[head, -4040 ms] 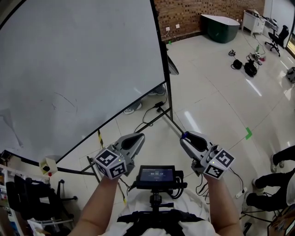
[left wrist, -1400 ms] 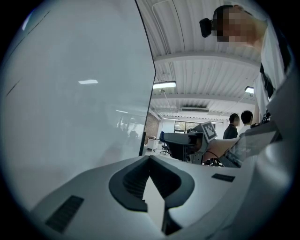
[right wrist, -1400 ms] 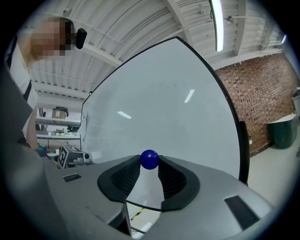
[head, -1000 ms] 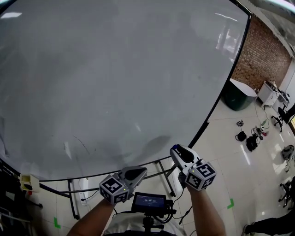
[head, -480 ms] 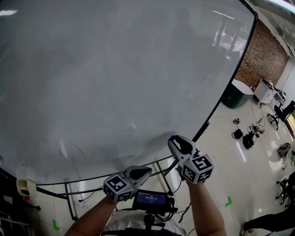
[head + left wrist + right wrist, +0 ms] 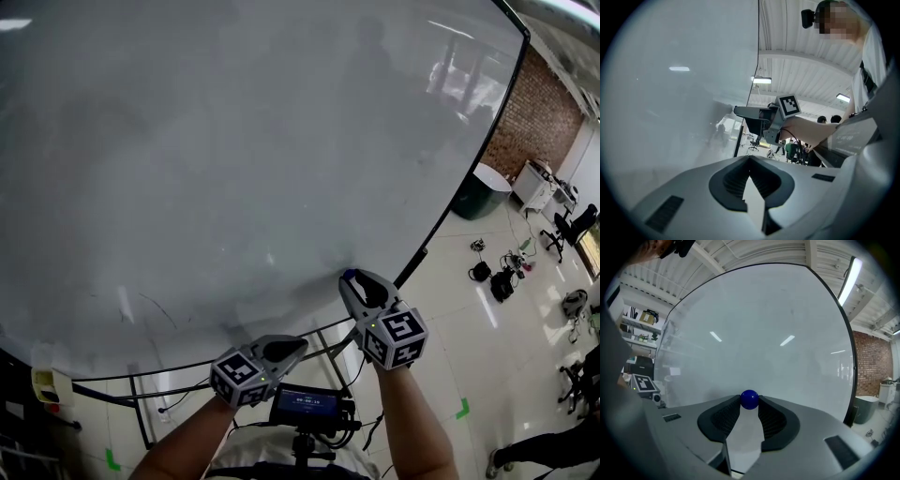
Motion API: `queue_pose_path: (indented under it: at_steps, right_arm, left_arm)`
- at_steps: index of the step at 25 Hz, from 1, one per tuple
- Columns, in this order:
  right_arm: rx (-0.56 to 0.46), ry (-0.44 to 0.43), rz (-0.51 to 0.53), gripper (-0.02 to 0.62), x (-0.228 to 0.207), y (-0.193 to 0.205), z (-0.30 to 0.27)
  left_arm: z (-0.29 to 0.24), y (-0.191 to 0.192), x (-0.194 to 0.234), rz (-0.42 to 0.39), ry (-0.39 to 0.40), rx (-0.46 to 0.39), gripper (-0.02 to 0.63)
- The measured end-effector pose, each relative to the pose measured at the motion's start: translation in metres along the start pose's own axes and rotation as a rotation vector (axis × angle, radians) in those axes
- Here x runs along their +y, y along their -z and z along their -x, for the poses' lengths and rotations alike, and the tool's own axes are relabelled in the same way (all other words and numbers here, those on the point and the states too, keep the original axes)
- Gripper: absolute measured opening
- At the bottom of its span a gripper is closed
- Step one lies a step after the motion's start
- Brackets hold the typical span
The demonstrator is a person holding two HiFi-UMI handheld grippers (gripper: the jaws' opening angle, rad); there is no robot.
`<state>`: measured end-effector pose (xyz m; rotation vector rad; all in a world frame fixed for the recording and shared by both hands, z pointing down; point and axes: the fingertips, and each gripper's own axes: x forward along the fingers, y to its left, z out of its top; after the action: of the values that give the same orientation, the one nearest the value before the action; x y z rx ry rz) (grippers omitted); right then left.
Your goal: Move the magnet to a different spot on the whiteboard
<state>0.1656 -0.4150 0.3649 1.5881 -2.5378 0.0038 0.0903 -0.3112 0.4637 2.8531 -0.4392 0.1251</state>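
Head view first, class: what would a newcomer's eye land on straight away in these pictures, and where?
The huge whiteboard fills most of the head view, blank apart from faint marks. Next comes the small blue magnet, pinched at the tips of the right gripper close to the board's lower right edge. The left gripper sits lower, shut and empty.

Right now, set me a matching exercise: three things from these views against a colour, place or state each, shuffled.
Things:
1. magnet
2. left tongs
3. brick wall

Descriptions:
A. shut, nothing between them
B. past the right edge of the whiteboard
C. blue, clamped at the tips of the right tongs

Pairs: 1-C, 2-A, 3-B.
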Motion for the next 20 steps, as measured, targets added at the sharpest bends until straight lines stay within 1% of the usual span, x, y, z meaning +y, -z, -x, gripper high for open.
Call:
queue_pose_path:
  at_steps: [3,12,16,20]
  right_arm:
    - [-0.003,0.017,0.007,0.141,0.0,0.001,-0.002]
    - [0.016,0.046,0.037,0.143,0.001,0.002,-0.011]
    - [0.01,0.057,0.054,0.144,-0.002,0.002,-0.01]
    - [-0.02,0.051,0.038,0.169,-0.004,0.001,-0.006]
  left_arm:
    - [0.003,0.004,0.003,0.009,-0.003,-0.002,0.008]
    - [0.004,-0.004,0.015,0.012,-0.007,-0.023,0.008]
    - [0.001,-0.005,0.019,0.022,-0.014,-0.018,0.008]
    - [0.0,-0.011,0.017,0.023,-0.018,-0.021,0.008]
